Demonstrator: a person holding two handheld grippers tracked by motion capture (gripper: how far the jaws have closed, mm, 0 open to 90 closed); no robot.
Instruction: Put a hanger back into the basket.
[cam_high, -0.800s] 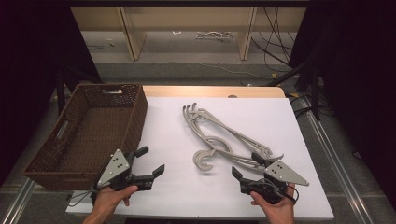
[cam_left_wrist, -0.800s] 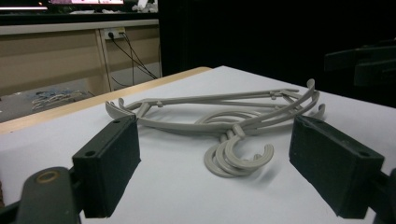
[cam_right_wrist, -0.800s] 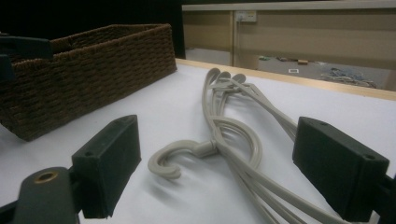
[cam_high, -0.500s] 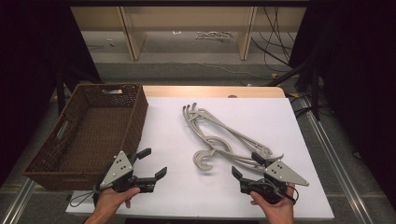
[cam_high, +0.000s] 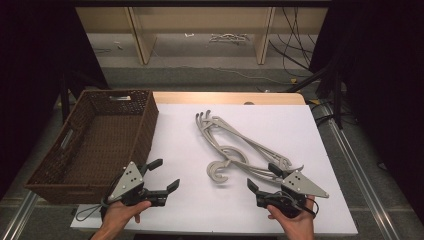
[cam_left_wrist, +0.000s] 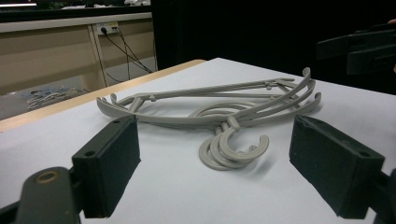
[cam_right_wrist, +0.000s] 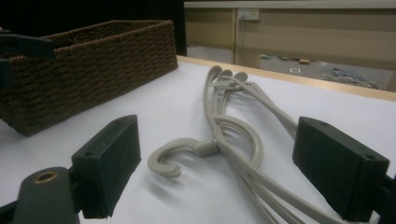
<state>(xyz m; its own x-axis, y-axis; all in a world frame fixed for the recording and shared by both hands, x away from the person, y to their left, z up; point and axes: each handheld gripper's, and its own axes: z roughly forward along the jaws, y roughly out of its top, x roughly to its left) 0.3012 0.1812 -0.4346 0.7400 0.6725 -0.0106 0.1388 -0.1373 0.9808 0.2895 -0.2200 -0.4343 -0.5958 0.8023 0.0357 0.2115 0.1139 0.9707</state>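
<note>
A bundle of grey plastic clothes hangers lies stacked on the white table top, hooks curled toward the near edge. In the left gripper view the hangers lie ahead, past the jaws. In the right gripper view the hangers run away from the jaws. My left gripper rests low near the front edge, left of the hangers, open and holding nothing. My right gripper sits just in front of the hangers' near ends, open, nothing between its pads.
A brown woven basket stands at the table's left, close behind the left gripper; the right gripper view has the basket at its left. Beyond the table's far wooden edge are shelving legs and cables on the floor. Bare white surface lies between the two grippers.
My left gripper has edged slightly to the right. The right gripper and the hangers have kept still.
</note>
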